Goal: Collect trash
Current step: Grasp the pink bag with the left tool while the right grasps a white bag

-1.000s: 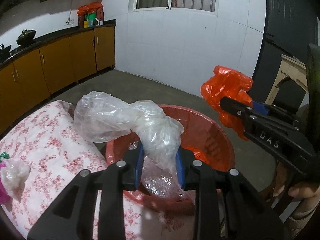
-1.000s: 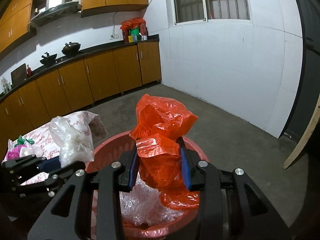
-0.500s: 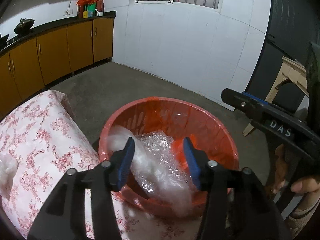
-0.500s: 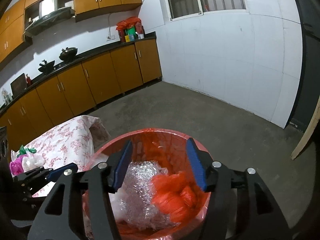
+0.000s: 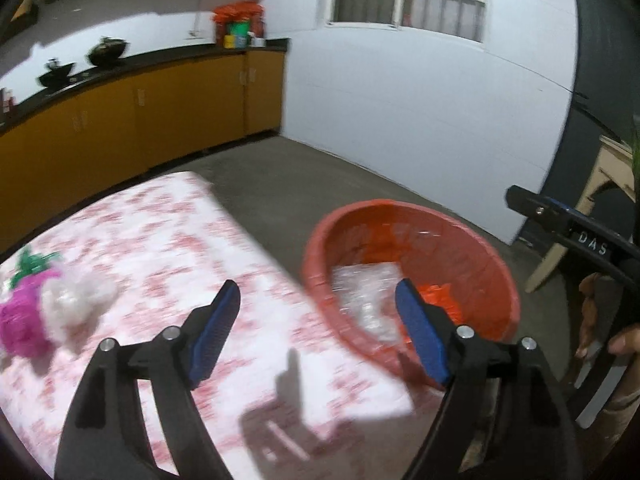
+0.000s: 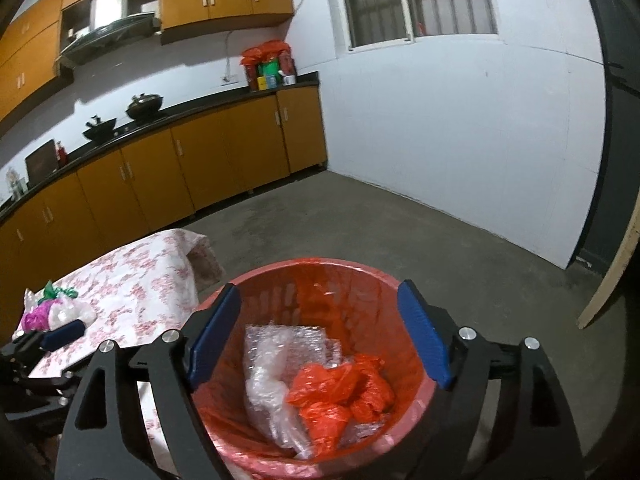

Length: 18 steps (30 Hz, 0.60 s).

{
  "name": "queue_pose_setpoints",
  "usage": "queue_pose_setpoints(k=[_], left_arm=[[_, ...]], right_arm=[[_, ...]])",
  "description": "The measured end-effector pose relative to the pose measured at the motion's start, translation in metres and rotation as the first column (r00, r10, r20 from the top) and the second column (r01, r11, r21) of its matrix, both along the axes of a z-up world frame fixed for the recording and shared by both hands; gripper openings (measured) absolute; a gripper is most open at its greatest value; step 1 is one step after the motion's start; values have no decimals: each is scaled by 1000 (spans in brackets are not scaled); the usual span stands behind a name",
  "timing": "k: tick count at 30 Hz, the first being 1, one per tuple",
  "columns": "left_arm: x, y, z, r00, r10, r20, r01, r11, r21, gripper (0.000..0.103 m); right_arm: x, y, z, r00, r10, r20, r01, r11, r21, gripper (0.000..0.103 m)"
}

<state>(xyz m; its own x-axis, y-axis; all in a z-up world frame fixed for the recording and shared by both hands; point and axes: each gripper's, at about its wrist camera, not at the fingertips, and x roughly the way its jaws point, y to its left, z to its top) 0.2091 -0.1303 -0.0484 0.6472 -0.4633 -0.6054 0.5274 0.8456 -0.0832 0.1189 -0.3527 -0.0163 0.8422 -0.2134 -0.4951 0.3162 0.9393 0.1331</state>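
A red basket (image 6: 404, 296) stands on the floor beside a low table with a flowered cloth (image 5: 168, 248). Inside it lie a clear plastic bag (image 6: 268, 384), bubble wrap and an orange plastic bag (image 6: 340, 388). My right gripper (image 6: 318, 328) hovers over the basket, its jaws opening with nothing between them. My left gripper (image 5: 316, 324) is over the table's edge beside the basket (image 5: 472, 248), jaws also opening and empty. More trash lies at the table's far left: a pink bag (image 5: 20, 320), a clear bag (image 5: 76, 300) and a green scrap (image 5: 32, 264).
Orange kitchen cabinets (image 6: 160, 176) with a dark counter line the far wall. Bare concrete floor (image 6: 400, 220) spreads beyond the basket to a white wall. A pale wooden frame (image 5: 592, 208) leans at the right. A person's hand (image 5: 624, 344) holds the right gripper's handle.
Both grippers opened and dropped their bags into the basket: the clear one from the left, the orange one from the right. The left gripper then swung left over the table.
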Motion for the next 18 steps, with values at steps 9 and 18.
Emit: queue_pose_setpoints(k=[9, 18], left_arm=[[-14, 108, 11, 958, 275, 82, -279, 959, 46, 82], [13, 209, 11, 828, 548, 117, -556, 829, 56, 82]], right_arm=[[21, 74, 4, 982, 190, -19, -191, 981, -46, 80], [36, 137, 1, 945, 322, -51, -325, 943, -67, 80]])
